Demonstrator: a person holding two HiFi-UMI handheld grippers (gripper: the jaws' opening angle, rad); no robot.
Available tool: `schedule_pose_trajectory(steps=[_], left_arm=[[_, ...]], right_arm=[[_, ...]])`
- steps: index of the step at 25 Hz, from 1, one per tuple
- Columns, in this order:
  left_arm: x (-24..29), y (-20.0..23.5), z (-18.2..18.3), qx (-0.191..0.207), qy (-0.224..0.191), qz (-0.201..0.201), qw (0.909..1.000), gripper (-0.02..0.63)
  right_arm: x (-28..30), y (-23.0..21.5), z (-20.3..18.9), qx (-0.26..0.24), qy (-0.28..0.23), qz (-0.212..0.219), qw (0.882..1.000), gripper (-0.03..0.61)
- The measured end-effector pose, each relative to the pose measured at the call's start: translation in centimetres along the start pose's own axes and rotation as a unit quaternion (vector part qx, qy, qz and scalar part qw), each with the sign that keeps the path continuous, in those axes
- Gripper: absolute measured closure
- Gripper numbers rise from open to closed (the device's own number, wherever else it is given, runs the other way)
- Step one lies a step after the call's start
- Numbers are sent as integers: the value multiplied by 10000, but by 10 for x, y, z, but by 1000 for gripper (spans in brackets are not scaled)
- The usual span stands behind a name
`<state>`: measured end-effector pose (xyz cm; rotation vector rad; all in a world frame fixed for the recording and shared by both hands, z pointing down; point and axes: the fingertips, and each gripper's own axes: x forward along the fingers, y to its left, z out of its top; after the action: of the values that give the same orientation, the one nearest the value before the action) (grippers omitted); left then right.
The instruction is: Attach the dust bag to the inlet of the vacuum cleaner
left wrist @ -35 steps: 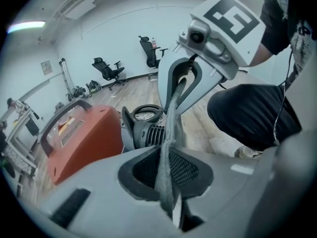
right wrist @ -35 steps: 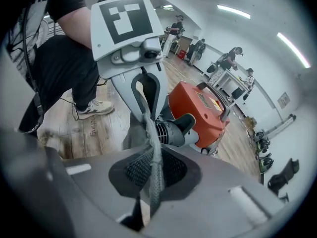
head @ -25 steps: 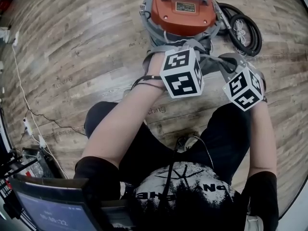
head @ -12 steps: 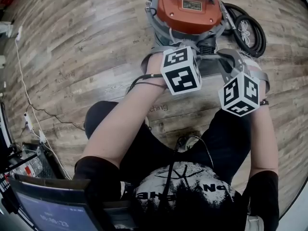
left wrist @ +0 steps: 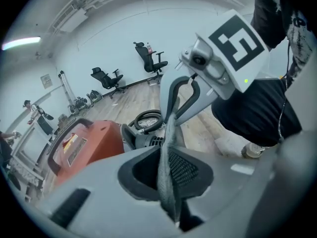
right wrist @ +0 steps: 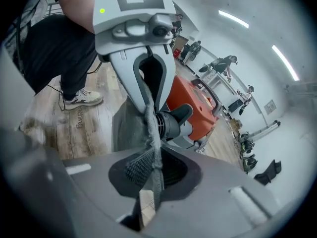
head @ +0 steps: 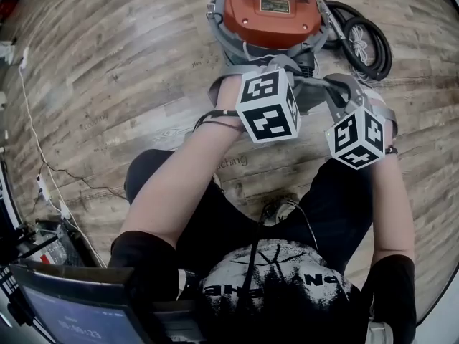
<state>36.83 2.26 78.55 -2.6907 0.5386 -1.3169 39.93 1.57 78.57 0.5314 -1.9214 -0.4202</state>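
1. Crouched low on the wooden floor point(head: 122, 70) in the head view, facing the vacuum cleaner point(head: 271, 20) at top centre, with both bare forearms stretched up the frame toward it.
2. Left forearm point(head: 183, 185): laid on a diagonal from lower left to centre, wrist about in line with it and tipped downward, ending under the left marker cube point(head: 267, 106) just below the vacuum's grey drum.
3. Left gripper point(left wrist: 167, 175): clamped on the dust bag point(left wrist: 170, 125), with a fold of its grey fabric pinched between the ribbed pads at lower centre of the left gripper view. Jaws just eased open a touch, yet with the fabric nipped between them.
4. Right forearm point(head: 394, 199): run almost straight up the right side of the head view, hand bent inward at the wrist, ending under the right marker cube point(head: 358, 136), lower and further right than the other cube.
5. Right gripper point(right wrist: 151, 175): squeezed tight on another stretch of the same grey fabric, seen as a thin strip rising from between its pads at lower centre of the right gripper view.
6. Dust bag held off the floor, spanned between the two grippers, each visible in the other's view with a fold in its jaws.
7. In the right gripper view, bag fabric right in front of the black inlet point(right wrist: 173, 119) at centre frame; seated on it or not, cannot tell.
8. Beside the vacuum, at upper right of the head view, a coiled black hose point(head: 367, 45) on the floor.
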Motion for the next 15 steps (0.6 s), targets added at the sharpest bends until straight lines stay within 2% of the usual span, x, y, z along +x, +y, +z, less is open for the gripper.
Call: schedule_pose_trajectory(steps=[6,11,15], left_arm=[[-2,2,14,-53,-299,101,9995,571],[-2,1,4,-453,-301,-49,9985,578],[-1,-3,-11,-779,-171,-194,9966,584]], right_arm=[[12,2,-12,425,38,83,9991,548],[2,-8,2,246,-36,-227,9994,546],[-1,-10,20,-7,-50,-289,9996,546]])
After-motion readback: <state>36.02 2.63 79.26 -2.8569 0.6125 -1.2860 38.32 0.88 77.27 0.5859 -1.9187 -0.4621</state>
